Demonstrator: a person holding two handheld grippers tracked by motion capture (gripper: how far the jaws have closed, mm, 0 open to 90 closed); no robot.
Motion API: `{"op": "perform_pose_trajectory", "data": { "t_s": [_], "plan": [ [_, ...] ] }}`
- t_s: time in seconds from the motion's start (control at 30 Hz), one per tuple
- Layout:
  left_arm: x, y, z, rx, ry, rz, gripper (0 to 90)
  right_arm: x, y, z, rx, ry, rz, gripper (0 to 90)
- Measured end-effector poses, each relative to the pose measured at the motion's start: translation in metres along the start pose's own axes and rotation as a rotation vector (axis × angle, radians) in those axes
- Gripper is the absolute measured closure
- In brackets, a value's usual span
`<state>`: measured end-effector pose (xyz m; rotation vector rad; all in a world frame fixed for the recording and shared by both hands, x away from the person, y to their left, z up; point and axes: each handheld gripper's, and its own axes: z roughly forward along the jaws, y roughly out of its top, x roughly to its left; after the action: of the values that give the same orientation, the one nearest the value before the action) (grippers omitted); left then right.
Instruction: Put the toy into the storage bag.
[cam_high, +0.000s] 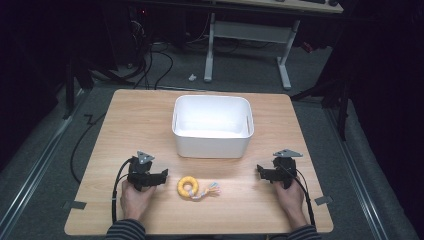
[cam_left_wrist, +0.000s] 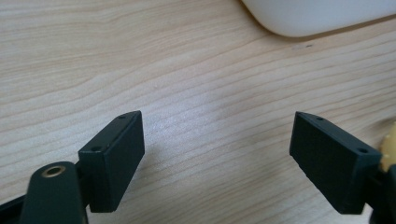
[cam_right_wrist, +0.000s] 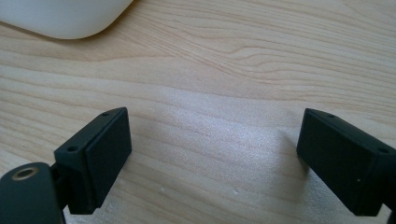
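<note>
A yellow ring toy (cam_high: 188, 187) with a short pastel rope tail (cam_high: 211, 190) lies on the wooden table (cam_high: 130, 115) near the front edge, midway between both hands. A sliver of the yellow ring (cam_left_wrist: 388, 149) peeks past the right jaw in the left gripper view. My left gripper (cam_high: 164, 175) rests on the table just left of the ring, open, with bare wood between its jaws (cam_left_wrist: 217, 140). My right gripper (cam_high: 260, 171) sits to the right of the toy, also open over bare wood (cam_right_wrist: 212, 142). A white bin (cam_high: 212, 126) stands behind the toy, empty inside.
The bin's rounded corner (cam_left_wrist: 322, 16) shows at the top of the left gripper view, and its corner (cam_right_wrist: 60, 16) at the top left of the right gripper view. Beyond the table are a desk frame (cam_high: 247, 42), cables (cam_high: 155, 65) and dark floor.
</note>
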<state>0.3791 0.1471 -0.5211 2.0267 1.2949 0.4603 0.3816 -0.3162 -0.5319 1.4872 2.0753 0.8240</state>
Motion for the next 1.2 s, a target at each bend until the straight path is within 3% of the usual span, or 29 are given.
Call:
{"op": "perform_pose_trajectory", "data": {
  "t_s": [0.03,0.13,0.27,0.37,0.63,0.7,0.93,1.0,1.1,1.2],
  "plan": [
    [0.0,0.0,0.0,0.0,0.0,0.0,19.9,0.0,0.0,0.0,0.0,0.0,0.0,10.2],
    [-0.005,0.004,-0.007,-0.035,0.022,0.063,25.5,0.0,0.0,0.0,-0.001,0.001,-0.002,10.7],
    [-0.007,0.009,-0.01,-0.042,0.002,0.073,25.8,0.0,0.0,0.0,-0.001,0.001,-0.002,10.7],
    [-0.011,0.012,-0.014,-0.044,0.028,0.088,29.0,0.0,0.0,0.0,-0.001,0.001,-0.002,10.7],
    [-0.017,0.02,-0.02,-0.028,0.014,0.112,30.4,0.0,0.0,0.0,0.0,0.001,-0.001,10.8],
    [-0.019,0.024,-0.02,-0.003,-0.011,0.095,29.1,0.001,0.0,0.0,-0.001,0.0,0.0,10.8],
    [-0.03,0.038,-0.022,0.069,-0.084,0.119,26.8,0.002,0.0,0.0,-0.003,0.001,-0.001,11.2],
    [-0.031,0.04,-0.021,0.078,-0.088,0.131,27.3,0.002,0.0,0.0,-0.004,0.002,-0.001,11.3],
    [-0.038,0.043,-0.021,0.093,-0.157,0.124,28.8,0.002,0.0,0.0,-0.004,0.003,0.0,11.4],
    [-0.042,0.043,-0.02,0.108,-0.181,0.131,28.9,0.002,0.0,0.0,-0.004,0.004,0.0,11.4]
  ]
}}
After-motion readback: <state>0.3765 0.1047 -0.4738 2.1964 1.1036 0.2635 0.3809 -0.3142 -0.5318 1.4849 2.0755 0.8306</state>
